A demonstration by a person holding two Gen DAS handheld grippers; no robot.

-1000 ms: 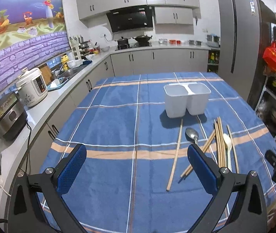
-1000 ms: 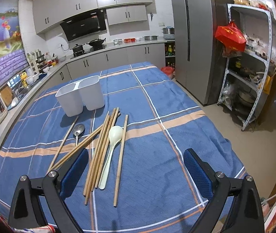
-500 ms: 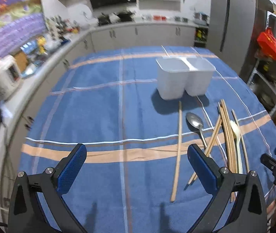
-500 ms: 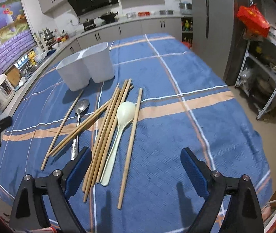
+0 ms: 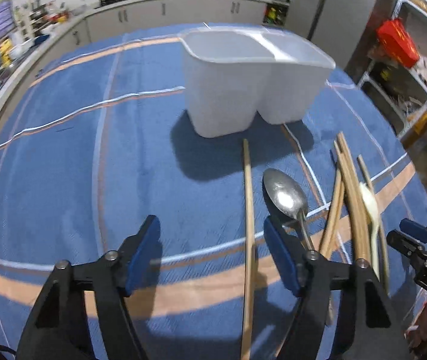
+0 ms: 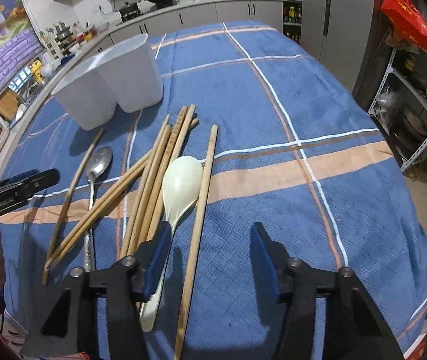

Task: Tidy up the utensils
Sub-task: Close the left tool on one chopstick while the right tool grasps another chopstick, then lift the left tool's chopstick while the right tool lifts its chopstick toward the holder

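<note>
Wooden chopsticks [image 6: 153, 180], steel spoon [image 5: 285, 195], white twin-cup holder [image 5: 252, 81], woven blue tablecloth [image 6: 273, 105]

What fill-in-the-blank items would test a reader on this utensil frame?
1. The white holder has ____ compartments.
2. Between the open fingers of the right gripper lies a single ____.
3. The metal spoon and the pale spoon both lie on the ____.
4. The left gripper holds ____.

Missing words: two; chopstick; tablecloth; nothing
</note>
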